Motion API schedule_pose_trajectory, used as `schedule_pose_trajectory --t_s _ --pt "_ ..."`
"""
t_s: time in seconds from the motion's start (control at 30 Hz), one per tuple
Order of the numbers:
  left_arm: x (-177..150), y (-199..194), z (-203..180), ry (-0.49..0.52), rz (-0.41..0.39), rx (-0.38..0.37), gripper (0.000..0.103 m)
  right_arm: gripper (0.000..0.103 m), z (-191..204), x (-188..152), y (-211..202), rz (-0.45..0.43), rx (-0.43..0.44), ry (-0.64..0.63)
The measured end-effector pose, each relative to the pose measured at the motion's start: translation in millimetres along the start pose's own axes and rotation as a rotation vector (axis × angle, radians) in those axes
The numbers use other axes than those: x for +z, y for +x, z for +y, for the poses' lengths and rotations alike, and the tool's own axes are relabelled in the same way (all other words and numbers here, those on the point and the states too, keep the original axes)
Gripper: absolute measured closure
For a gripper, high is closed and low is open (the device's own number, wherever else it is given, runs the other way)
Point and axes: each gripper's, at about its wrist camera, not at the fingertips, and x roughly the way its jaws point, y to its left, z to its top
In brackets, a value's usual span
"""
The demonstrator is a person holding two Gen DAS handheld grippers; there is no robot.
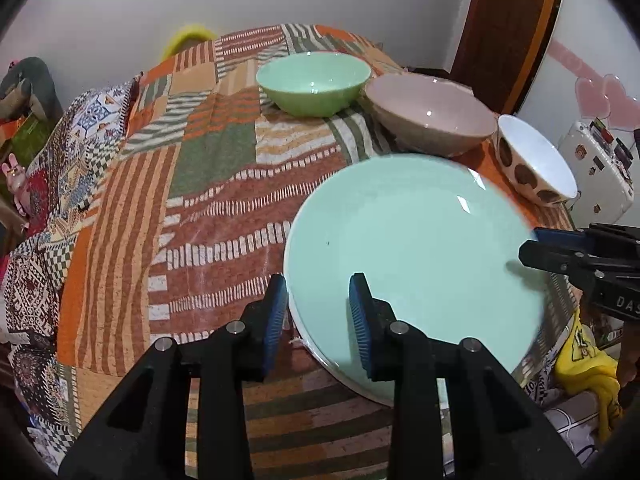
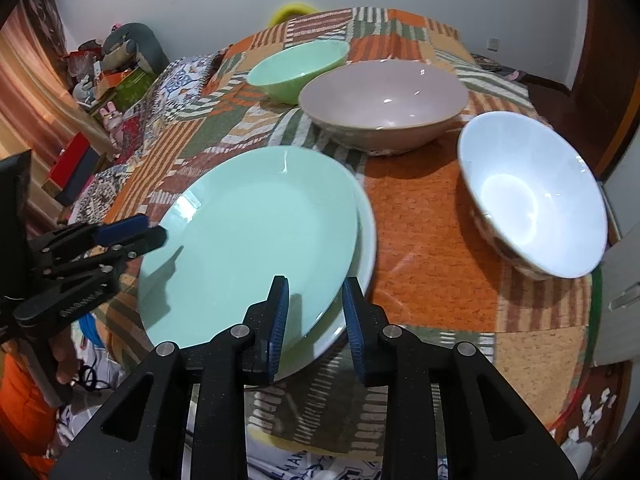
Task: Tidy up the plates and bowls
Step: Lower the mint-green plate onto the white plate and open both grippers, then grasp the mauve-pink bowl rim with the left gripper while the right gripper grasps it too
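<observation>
A mint-green plate [image 1: 416,248] [image 2: 248,240] lies on a white plate [image 2: 366,232] on the patchwork cloth. My left gripper [image 1: 318,300] straddles the green plate's left rim, pads apart and not pressing on it. On the opposite rim, my right gripper [image 2: 316,300] stands the same way, jaws parted with a gap beside the rim. Each shows in the other's view: the right gripper [image 1: 532,244], the left gripper [image 2: 156,232]. Behind the plates stand a green bowl [image 1: 312,80] [image 2: 296,68], a pinkish-grey bowl [image 1: 432,116] [image 2: 384,96] and a white bowl with brown spots [image 1: 536,160] [image 2: 532,200].
The patchwork cloth [image 1: 200,208] covers the surface, with bare room left of the plates. A white case [image 1: 600,168] stands beyond the right edge and a yellow cloth [image 1: 580,360] hangs below it. A brown door [image 1: 508,20] is at the back right. Boxes and toys [image 2: 116,76] sit at the far left.
</observation>
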Motion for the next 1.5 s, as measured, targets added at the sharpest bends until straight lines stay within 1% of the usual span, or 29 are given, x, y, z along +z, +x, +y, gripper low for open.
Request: schedule_pose_trajectory --t_s 0.07,0.13,0.17,0.2,0.27,0.3,0.33,0.37,0.4,0.43,0.57,0.7,0.83,0.9,0.97,1.03,1.1,1.2,1.3,1.33,1.37,1.43,1.5 --pt "4 -7 0 0.006 -0.017 0.002 0.072 0.058 -3 2 -11 -0.043 -0.002 0.002" --pt "11 -14 -1 0.008 -0.037 -0.001 0.072 0.052 -6 5 -21 -0.093 -0.019 0.004" --pt "15 -18 -1 0.006 -0.048 -0.009 0.072 0.052 -7 7 -24 -0.106 -0.027 0.003" --pt "19 -21 -1 0.005 -0.056 -0.015 0.069 0.052 -7 9 -25 -0.117 -0.029 0.005" --pt "28 -27 -3 0.009 -0.082 -0.02 0.068 0.051 -13 15 -28 -0.14 -0.019 0.026" --pt "33 -29 -5 0.015 -0.095 -0.015 0.067 0.05 -14 17 -28 -0.144 -0.013 0.035" --pt "39 -31 -7 0.025 -0.108 -0.009 0.063 0.046 -16 19 -27 -0.151 -0.004 0.048" --pt "43 -33 -9 0.032 -0.117 -0.006 0.061 0.044 -19 21 -26 -0.162 0.001 0.067" --pt "49 -34 -11 0.037 -0.128 -0.005 0.056 0.044 -22 23 -25 -0.166 0.003 0.08" --pt "56 -35 -12 0.04 -0.141 -0.007 0.055 0.044 -23 24 -24 -0.168 0.006 0.09" --pt "77 -29 -18 0.046 -0.154 -0.021 0.053 0.044 -31 33 -17 -0.167 0.026 0.127" --pt "100 -11 -19 0.028 -0.134 -0.054 0.053 0.044 -35 45 -22 -0.197 0.026 0.119" --pt "115 7 -19 0.01 -0.111 -0.071 0.053 0.044 -45 67 -34 -0.251 -0.005 0.085" --pt "123 17 -20 -0.004 -0.1 -0.079 0.053 0.044 -55 79 -37 -0.27 -0.038 0.077" --pt "129 26 -21 -0.011 -0.095 -0.091 0.053 0.044 -66 88 -34 -0.273 -0.043 0.082" --pt "135 32 -24 -0.007 -0.095 -0.095 0.053 0.044 -77 98 -28 -0.26 -0.029 0.096" --pt "140 40 -28 0.009 -0.094 -0.093 0.053 0.046 -85 105 -21 -0.244 -0.021 0.106" --pt "146 51 -32 0.028 -0.087 -0.095 0.054 0.055 -96 116 -6 -0.2 -0.023 0.107" --pt "150 64 -34 0.033 -0.074 -0.103 0.056 0.069 -104 124 12 -0.143 -0.013 0.105" --pt "151 69 -34 0.034 -0.069 -0.104 0.062 0.077 -106 126 21 -0.108 -0.011 0.101" --pt "152 74 -34 0.039 -0.061 -0.1 0.065 0.079 -109 126 25 -0.09 -0.007 0.098" --pt "154 84 -33 0.042 -0.044 -0.097 0.073 0.079 -111 127 33 -0.063 -0.014 0.085" --pt "154 94 -31 0.04 -0.019 -0.111 0.075 0.079 -113 128 39 -0.035 -0.022 0.073"
